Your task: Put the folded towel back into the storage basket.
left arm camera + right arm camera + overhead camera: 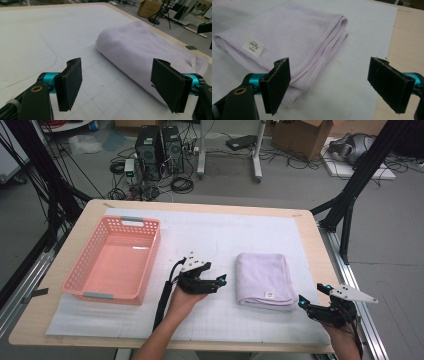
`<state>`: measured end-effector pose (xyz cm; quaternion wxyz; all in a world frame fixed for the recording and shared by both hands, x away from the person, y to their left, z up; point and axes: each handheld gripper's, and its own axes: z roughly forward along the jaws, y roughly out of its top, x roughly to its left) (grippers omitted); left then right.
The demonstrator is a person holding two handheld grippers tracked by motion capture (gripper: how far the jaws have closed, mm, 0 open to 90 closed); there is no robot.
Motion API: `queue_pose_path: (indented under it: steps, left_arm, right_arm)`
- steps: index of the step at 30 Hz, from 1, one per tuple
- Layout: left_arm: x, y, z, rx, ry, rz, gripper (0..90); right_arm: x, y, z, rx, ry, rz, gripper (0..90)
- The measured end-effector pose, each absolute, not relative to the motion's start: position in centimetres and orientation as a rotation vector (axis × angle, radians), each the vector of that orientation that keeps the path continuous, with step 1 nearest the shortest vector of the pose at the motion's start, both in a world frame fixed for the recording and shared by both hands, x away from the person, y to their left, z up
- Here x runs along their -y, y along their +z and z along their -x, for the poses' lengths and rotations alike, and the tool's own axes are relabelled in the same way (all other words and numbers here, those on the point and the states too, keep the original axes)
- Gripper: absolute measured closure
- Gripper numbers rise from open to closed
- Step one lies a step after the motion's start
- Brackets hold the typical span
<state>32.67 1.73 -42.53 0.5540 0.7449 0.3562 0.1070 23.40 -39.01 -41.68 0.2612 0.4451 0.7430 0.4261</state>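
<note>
The right gripper [306, 296] waits at the table's near right edge, jaws spread wide and empty, just off the towel's [265, 280] near corner. The left gripper [220, 281], also wide with nothing between its jaws, faces the towel's folded left side. Lying folded on the white mat [210, 320] right of the basket [116, 260], the towel looks soft, light and limp, so I would pinch through all layers at the hemmed near corners.

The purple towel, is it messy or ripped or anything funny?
No, nothing stands out. The purple towel lies neatly folded and flat on the white mat, with its small label on top. Its stitched edges look whole, and nothing is spilled around it.
</note>
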Motion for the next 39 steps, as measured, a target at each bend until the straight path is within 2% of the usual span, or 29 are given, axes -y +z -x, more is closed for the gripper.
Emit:
queue_pose_path:
  steps: [8,11,18,22,24,25,26,27,28,29,32,39]
  left_arm:
    - [3.1,-42.8,-34.8,-0.874,0.161,-1.802,25.5]
    - [4.3,-43.6,-35.3,-0.944,0.117,-1.798,21.2]
    - [5.6,-45.4,-36.1,-1.037,0.025,-1.837,20.9]
    - [5.5,-45.4,-36.1,-1.035,-0.010,-1.853,24.2]
    - [5.6,-45.3,-35.9,-1.030,-0.016,-1.873,30.4]
    - [5.8,-45.3,-35.8,-1.027,-0.046,-1.875,36.8]
    - [5.9,-45.4,-35.7,-1.020,-0.072,-1.876,50.9]
    - [6.1,-45.4,-35.6,-1.015,-0.056,-1.881,50.9]
    - [6.1,-45.5,-35.5,-0.997,-0.065,-1.878,61.9]
    - [6.1,-45.5,-35.5,-1.006,-0.065,-1.868,61.9]
    - [5.9,-45.3,-35.4,-0.992,-0.060,-1.865,71.5]
    - [4.3,-44.9,-34.8,-0.947,-0.046,-1.834,74.6]
  right_arm:
    - [39.0,-41.8,-23.5,-2.017,1.157,-1.214,17.6]
    - [38.9,-41.7,-23.5,-2.017,1.160,-1.207,17.6]
    - [38.7,-41.8,-23.6,-2.029,1.158,-1.198,17.6]
    - [38.6,-41.8,-23.6,-2.031,1.159,-1.200,17.6]
    - [38.5,-41.9,-23.6,-2.036,1.158,-1.199,17.6]
    - [38.5,-41.9,-23.7,-2.038,1.155,-1.196,17.6]
    - [38.4,-41.9,-23.7,-2.041,1.153,-1.196,17.6]
    - [38.4,-41.9,-23.7,-2.041,1.153,-1.196,17.6]
    - [38.3,-42.0,-23.8,-2.044,1.152,-1.194,17.6]
    - [38.3,-42.0,-23.8,-2.044,1.152,-1.194,17.6]
    - [38.4,-41.9,-23.7,-2.043,1.155,-1.190,17.6]
    - [38.5,-41.9,-23.6,-2.038,1.164,-1.209,17.6]
